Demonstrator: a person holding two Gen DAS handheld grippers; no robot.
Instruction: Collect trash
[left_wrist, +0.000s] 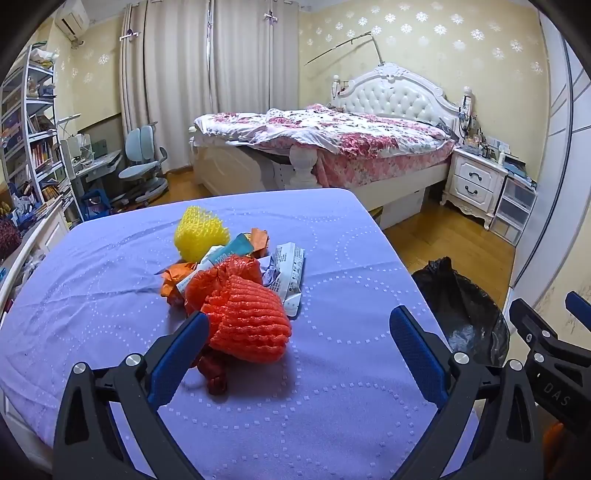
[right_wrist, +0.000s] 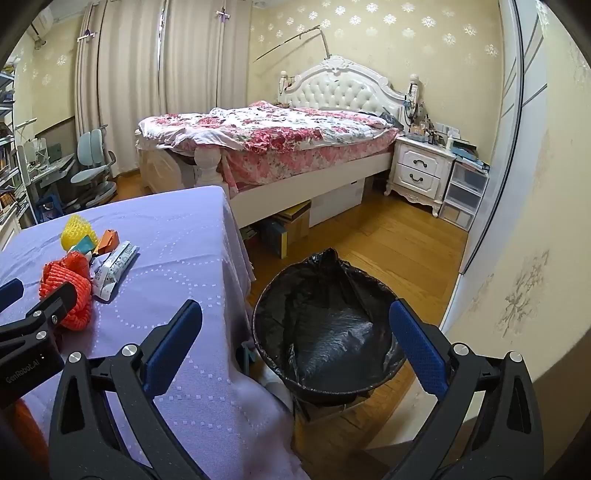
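Both tongs gape empty; the orange foam net (left_wrist: 245, 317) lies just ahead of the left tongs (left_wrist: 299, 332), nearer than the right tongs (right_wrist: 295, 328).

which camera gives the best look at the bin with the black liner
The right wrist view: the bin sits between its open jaws, with the whole rim and the liner's inside visible. The left wrist view catches only part of it, at the right past the purple table's edge.

tablecloth (left_wrist: 110, 277): lilac, white dotted rings | foam nets: orange (left_wrist: 247, 321), yellow (left_wrist: 197, 232) | bin liner (right_wrist: 325, 325): black
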